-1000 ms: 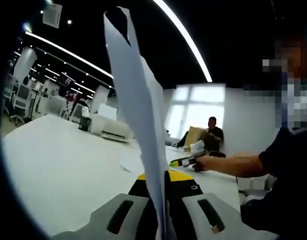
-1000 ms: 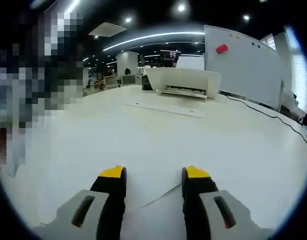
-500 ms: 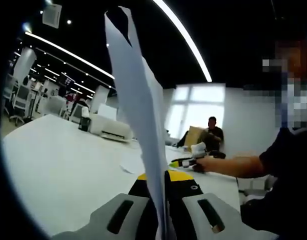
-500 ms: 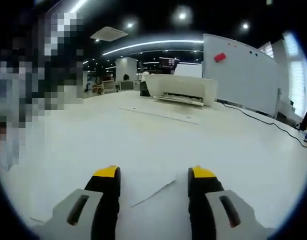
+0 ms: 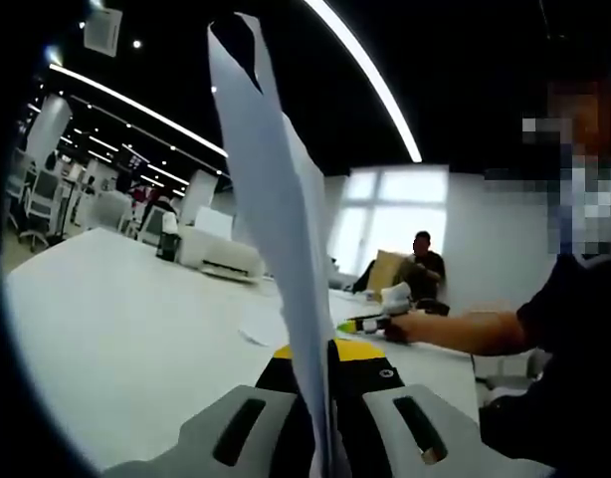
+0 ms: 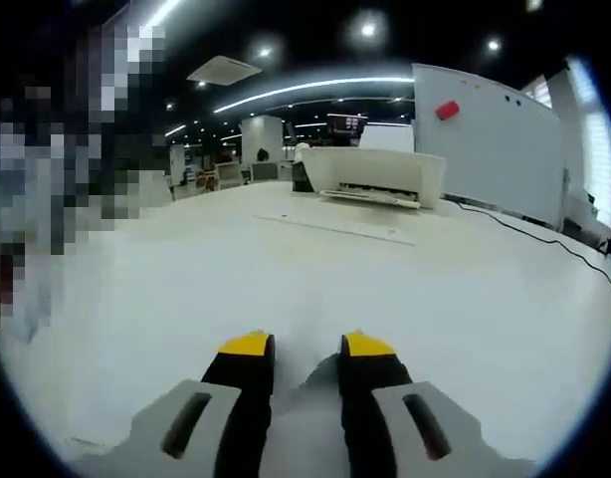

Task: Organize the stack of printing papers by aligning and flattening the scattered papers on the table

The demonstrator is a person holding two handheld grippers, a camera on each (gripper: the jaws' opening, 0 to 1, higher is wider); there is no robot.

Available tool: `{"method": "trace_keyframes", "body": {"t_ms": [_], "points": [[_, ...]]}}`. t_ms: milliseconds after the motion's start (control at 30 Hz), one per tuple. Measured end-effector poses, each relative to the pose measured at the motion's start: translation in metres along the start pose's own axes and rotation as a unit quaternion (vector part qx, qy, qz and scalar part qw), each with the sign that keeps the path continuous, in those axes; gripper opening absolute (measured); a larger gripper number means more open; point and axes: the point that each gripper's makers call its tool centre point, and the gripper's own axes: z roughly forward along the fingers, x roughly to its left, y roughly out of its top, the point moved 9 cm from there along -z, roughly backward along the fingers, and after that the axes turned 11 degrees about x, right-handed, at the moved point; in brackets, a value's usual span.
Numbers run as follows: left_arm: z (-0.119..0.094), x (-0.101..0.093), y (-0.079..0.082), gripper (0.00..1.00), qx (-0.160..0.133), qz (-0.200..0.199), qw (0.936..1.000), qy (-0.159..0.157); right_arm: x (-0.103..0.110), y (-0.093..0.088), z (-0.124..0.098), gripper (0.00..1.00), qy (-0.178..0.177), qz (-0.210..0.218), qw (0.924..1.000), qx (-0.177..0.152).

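The right gripper (image 6: pixel 305 370) narrows its jaws onto a paper edge (image 6: pixel 320 373) on the table (image 6: pixel 465 299), starting a grasp, while the left gripper (image 5: pixel 320 373) stays clamped on an upright sheet (image 5: pixel 276 219).

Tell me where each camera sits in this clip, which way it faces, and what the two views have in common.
Left gripper view: rides on the left gripper, looking along its fingers, shut on a sheet of paper standing on edge; beyond lie the white table, a printer and the person's own forearm with the right gripper.
Right gripper view: rides on the right gripper, low over the table, fingers nearly together over a paper's edge, facing the printer and a whiteboard.
Shared: table, printer, right gripper.
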Motion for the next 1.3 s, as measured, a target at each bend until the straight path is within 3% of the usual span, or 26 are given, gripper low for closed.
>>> {"method": "trace_keyframes", "body": {"t_ms": [233, 367, 633, 1067, 1300], "points": [[0.000, 0.000, 0.000, 0.06, 0.001, 0.001, 1.0000, 0.000, 0.006, 0.001, 0.001, 0.01, 0.025, -0.018, 0.9995, 0.000], [0.000, 0.000, 0.000, 0.06, 0.000, 0.001, 1.0000, 0.000, 0.018, -0.001, -0.004, 0.00, 0.024, -0.023, 0.9994, 0.000], [0.000, 0.001, 0.000, 0.06, 0.000, 0.001, 1.0000, 0.000, 0.018, -0.001, -0.007, 0.00, 0.028, -0.019, 0.9994, 0.005], [0.000, 0.000, 0.001, 0.06, -0.004, -0.001, 1.0000, -0.002, 0.043, 0.006, -0.038, 0.00, 0.067, 0.006, 0.9947, -0.077], [0.000, 0.000, 0.001, 0.06, -0.006, 0.000, 1.0000, -0.002, 0.039, 0.022, -0.058, 0.00, 0.079, 0.022, 0.9887, -0.126]]}}
